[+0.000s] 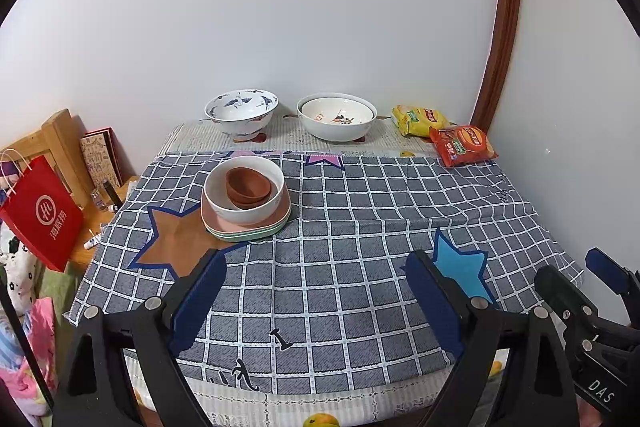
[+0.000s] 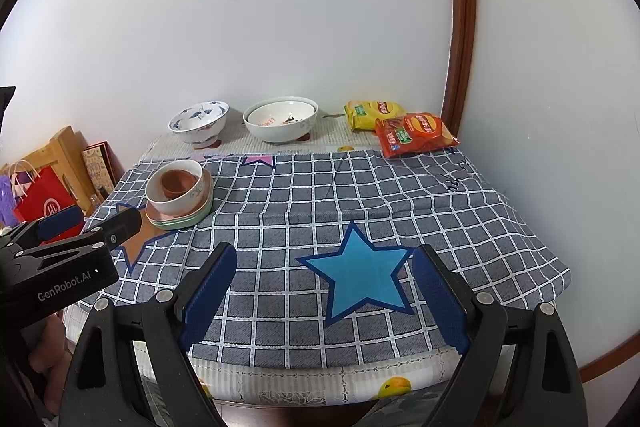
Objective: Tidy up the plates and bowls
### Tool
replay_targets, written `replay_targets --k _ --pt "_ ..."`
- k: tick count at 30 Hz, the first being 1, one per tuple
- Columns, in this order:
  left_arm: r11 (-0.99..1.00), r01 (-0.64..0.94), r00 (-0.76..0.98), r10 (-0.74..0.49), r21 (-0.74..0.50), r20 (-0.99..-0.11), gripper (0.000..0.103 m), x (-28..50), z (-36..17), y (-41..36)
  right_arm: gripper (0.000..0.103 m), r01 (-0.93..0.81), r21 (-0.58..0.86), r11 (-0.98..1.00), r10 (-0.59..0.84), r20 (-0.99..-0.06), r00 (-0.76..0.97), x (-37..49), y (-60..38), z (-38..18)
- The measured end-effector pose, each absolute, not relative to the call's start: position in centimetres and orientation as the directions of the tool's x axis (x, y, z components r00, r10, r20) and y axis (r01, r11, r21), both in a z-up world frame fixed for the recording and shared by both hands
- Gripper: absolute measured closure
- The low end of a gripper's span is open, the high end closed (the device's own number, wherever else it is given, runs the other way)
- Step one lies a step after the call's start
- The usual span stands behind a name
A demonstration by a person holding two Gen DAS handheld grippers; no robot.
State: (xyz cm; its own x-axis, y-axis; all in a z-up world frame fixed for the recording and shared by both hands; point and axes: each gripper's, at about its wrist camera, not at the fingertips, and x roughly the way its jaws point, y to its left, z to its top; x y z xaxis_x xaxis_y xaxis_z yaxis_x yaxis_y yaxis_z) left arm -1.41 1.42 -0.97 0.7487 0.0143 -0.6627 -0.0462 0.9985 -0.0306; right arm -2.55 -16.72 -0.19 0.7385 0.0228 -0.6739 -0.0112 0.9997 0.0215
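Observation:
A stack sits on the checked cloth at left: pink and green plates (image 1: 244,227) (image 2: 180,217), a white bowl (image 1: 244,189) (image 2: 176,187) on them, and small brown bowls (image 1: 248,187) (image 2: 178,183) inside it. A blue-patterned bowl (image 1: 242,113) (image 2: 199,123) and a large white bowl (image 1: 337,121) (image 2: 280,119) stand at the back by the wall. My left gripper (image 1: 316,267) (image 2: 96,223) is open and empty over the near cloth. My right gripper (image 2: 324,263) (image 1: 580,267) is open and empty above the blue star.
Yellow (image 1: 418,119) (image 2: 374,113) and red (image 1: 464,145) (image 2: 416,133) snack bags lie at the back right corner. A red paper bag (image 1: 40,215), books and a wooden chair stand left of the table. The wall is close at the right and back.

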Motion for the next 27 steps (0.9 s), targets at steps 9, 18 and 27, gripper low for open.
replay_targets --k 9,18,27 --pt "0.998 -0.047 0.751 0.015 -0.031 -0.660 0.012 -1.47 -0.83 1.44 0.014 -0.013 0.022 1.000 0.025 -0.672 0.740 -2.59 -16.59 -0.11" --pt "0.999 -0.046 0.752 0.017 -0.028 -0.659 0.012 -1.45 -0.68 1.61 0.014 -0.015 0.023 1.000 0.027 -0.666 0.745 -2.65 -16.57 0.07" --pt "0.999 -0.045 0.752 0.017 -0.025 -0.659 0.012 -1.35 -0.58 1.54 0.014 -0.011 0.027 1.000 0.026 -0.664 0.747 -2.74 -16.67 0.25"
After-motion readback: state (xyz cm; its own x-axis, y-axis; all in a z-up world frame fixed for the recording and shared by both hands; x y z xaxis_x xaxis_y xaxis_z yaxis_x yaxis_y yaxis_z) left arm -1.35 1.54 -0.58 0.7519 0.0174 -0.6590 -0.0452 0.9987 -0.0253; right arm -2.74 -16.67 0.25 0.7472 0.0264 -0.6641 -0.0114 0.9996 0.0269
